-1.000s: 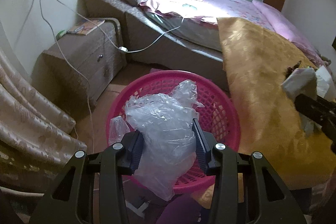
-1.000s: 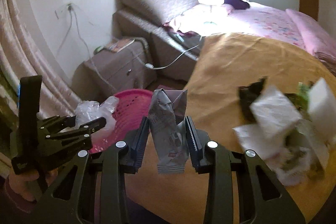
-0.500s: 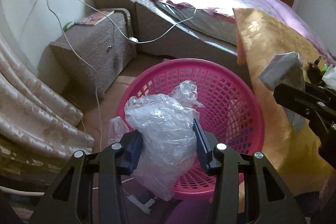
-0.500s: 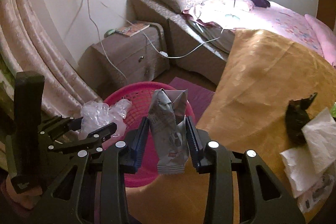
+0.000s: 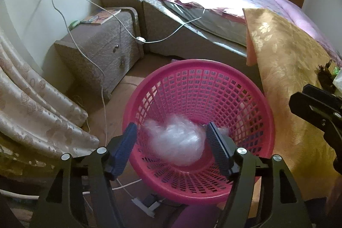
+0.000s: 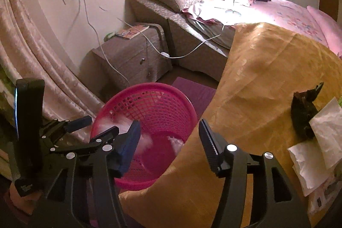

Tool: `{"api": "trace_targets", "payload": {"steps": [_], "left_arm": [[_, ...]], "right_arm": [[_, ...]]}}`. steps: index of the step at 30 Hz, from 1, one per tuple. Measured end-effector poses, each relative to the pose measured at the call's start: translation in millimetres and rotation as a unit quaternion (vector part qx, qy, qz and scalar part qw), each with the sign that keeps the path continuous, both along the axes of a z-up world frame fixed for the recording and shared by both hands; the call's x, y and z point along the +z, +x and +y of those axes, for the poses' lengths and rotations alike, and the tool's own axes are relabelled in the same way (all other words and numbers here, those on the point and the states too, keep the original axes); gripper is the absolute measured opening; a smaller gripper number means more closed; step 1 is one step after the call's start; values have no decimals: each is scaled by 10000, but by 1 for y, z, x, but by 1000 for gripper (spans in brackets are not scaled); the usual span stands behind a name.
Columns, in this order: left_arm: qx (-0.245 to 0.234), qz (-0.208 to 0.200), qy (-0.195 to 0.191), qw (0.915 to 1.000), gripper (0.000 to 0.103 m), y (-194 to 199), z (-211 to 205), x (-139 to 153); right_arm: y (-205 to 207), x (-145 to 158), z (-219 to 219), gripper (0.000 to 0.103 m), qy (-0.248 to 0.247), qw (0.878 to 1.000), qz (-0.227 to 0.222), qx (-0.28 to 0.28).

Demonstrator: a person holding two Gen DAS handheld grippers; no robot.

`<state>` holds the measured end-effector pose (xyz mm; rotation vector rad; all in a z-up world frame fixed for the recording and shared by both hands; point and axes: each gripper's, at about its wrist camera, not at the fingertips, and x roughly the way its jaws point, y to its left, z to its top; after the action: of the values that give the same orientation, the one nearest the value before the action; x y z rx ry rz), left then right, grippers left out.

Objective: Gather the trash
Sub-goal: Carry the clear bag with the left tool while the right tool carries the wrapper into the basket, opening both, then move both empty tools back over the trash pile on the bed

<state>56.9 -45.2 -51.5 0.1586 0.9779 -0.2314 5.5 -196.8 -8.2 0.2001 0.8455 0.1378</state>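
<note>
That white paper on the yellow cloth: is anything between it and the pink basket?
Nothing solid. From the paper, only bare yellow cloth lies toward the basket, whose mouth is open beside the cloth's edge. The right gripper, jaws opening and empty, hangs over that edge.

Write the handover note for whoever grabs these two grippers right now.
Left gripper: jaws opening, nothing gripped; clear plastic bag blurred inside the pink basket.
Right gripper: jaws opening, empty, over the basket's edge.
Done: plastic bag is in the basket; a second pale scrap shows there too, too blurred to identify.
Left: dark scrap, white tissues and a printed wrapper on the gold cloth.
</note>
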Motion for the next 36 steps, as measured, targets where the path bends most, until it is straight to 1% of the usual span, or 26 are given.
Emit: {"api": "trace_targets", "payload": {"steps": [7,13,16,18,21,25,30,36], "left_arm": [[2,-107,-113,9999,66,-5,0,11],[-186,-321,-109,9993,67,-16,-12,22],[-333,-368,-203,9986,68,-23,-19,27],[-424,-390,-264,9980,69,-27,-23,30],[-556,-428,-314,9970,70,-34,-30,34],[-739,-450,-351,9956,71,-42,-40,37],[-924,-407,-397,9941,71,-51,-53,37],[-1234,-410,-428,9906,71,-62,-74,42]], "right_arm": [[-15,3,-12,55,104,9997,-93,-211],[-35,10,-25,56,137,9988,-227,-415],[-50,15,-36,57,140,9976,-338,-588],[-61,17,-44,60,142,9965,-413,-719],[-82,20,-60,62,122,9941,-493,-963],[-107,22,-80,62,-40,9902,-574,-1276],[-139,22,-111,63,-217,9824,-603,-1754],[-160,21,-145,63,-249,9730,-612,-2211]]}}
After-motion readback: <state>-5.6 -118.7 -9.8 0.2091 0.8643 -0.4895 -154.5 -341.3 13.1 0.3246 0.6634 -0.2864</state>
